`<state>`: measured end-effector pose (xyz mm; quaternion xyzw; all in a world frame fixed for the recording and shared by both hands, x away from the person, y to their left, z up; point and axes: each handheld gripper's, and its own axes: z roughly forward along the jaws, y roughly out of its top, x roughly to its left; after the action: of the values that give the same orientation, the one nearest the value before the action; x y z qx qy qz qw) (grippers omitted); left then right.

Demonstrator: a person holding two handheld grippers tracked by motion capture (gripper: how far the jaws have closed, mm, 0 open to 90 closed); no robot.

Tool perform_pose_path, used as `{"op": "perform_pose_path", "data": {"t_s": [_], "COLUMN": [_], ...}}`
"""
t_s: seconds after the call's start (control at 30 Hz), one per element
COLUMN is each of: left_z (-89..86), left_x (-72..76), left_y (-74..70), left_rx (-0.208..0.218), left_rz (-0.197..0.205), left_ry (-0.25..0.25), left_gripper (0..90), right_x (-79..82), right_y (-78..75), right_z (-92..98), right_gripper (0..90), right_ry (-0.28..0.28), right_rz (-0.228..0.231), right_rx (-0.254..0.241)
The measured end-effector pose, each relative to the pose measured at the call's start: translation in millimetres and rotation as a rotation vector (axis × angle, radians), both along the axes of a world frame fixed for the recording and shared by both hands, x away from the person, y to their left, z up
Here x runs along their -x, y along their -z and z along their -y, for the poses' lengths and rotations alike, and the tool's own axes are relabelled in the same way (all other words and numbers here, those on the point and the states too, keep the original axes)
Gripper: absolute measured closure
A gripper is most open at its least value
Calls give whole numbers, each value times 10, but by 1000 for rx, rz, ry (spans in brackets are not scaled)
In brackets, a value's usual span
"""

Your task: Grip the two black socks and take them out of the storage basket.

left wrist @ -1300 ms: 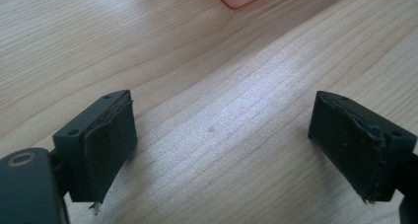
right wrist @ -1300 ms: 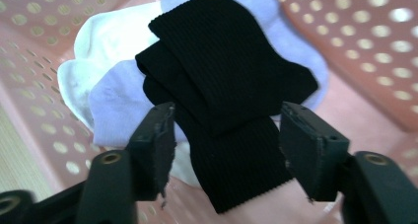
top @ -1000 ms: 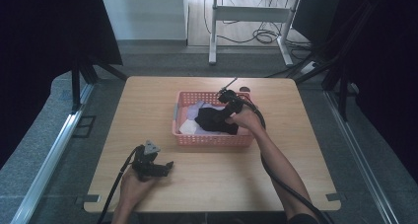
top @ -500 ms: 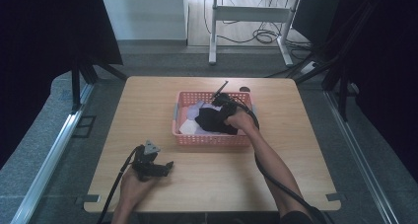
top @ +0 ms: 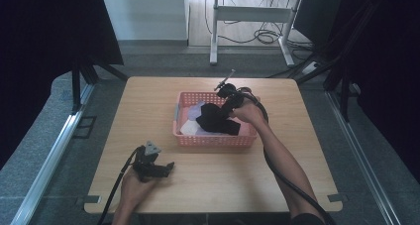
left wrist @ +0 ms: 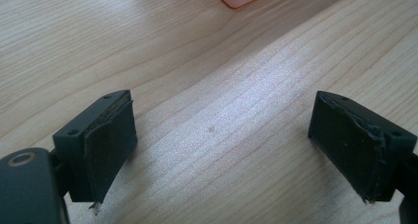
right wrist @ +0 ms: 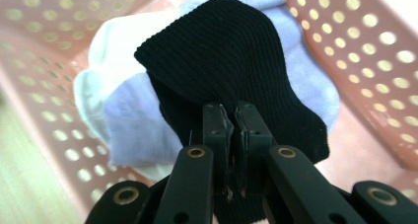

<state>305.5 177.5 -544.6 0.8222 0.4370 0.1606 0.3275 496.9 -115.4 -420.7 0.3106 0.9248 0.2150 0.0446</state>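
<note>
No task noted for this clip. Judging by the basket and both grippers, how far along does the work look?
Early, it seems. Done: nothing lies out on the table yet. In hand: the right gripper is pinched shut on a black knitted cloth above the pink basket. Left: white and pale lilac cloths lie in the basket, and the left gripper waits open over bare wood.
</note>
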Motion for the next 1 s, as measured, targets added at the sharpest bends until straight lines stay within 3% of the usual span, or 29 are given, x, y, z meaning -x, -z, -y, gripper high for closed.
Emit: {"op": "perform_pose_path", "data": {"t_s": [0.37, 0.4, 0.53, 0.6, 1.0], "left_z": [2, -2, -2, 3, -2], "left_x": [-1, -2, -2, 1, -1], "left_y": [2, -2, -2, 0, -1], "left_rx": [2, -3, -3, 3, -2], "left_rz": [3, 0, 0, 0, -2], "left_ry": [-2, 3, 3, -4, 2], "left_gripper": [106, 106, 106, 106, 106], "right_x": [61, 72, 85, 97, 128], "right_y": [-421, -524, -645, -778, -1187], "right_z": [105, 137, 171, 208, 401], "right_gripper": [854, 854, 854, 854, 854], "right_ry": [-5, -7, -6, -6, 27], "right_rz": [19, 23, 28, 37, 77], "right_rx": [-14, -15, -16, -8, -23]}}
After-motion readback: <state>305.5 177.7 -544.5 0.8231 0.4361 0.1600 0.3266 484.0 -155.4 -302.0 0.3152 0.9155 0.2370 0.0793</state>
